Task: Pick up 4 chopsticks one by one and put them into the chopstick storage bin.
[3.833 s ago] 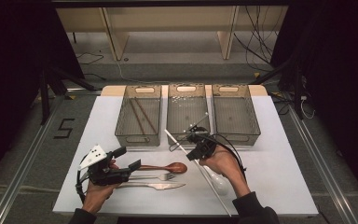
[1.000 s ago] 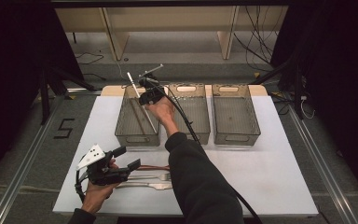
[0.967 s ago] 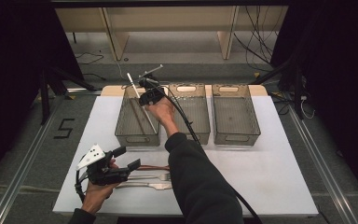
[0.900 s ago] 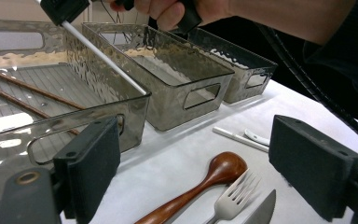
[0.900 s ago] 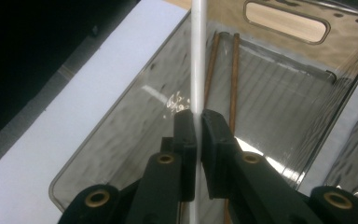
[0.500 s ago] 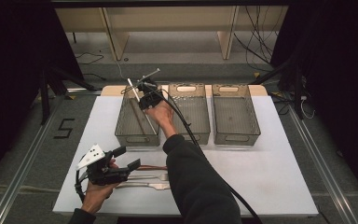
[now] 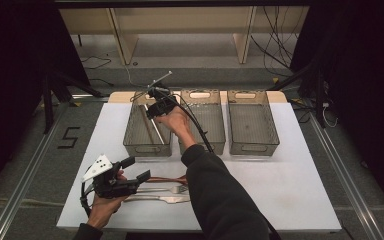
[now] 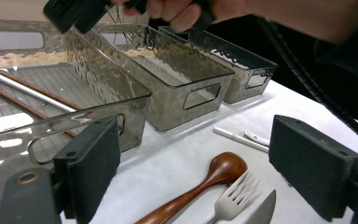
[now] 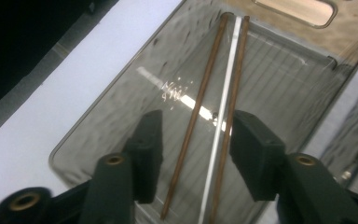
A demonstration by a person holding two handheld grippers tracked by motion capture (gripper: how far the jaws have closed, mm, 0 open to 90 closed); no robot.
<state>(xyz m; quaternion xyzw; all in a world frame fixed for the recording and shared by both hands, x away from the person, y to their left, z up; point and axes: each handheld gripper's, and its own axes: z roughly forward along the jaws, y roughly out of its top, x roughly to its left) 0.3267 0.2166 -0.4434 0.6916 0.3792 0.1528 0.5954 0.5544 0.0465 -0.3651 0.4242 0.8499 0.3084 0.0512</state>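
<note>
Sorting cutlery: right claw hanging jaws apart above white chopstick dropped into left bin; next, withdrawing toward wooden spoon on counter beside gaping, empty left claw.

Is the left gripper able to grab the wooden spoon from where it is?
Probably yes. The left gripper stands open, and the wooden spoon lies on the table just ahead between its jaws, with nothing on top of it.

Black tongs with brass-ringed screws, black cable trailing — dark sleeve.
</note>
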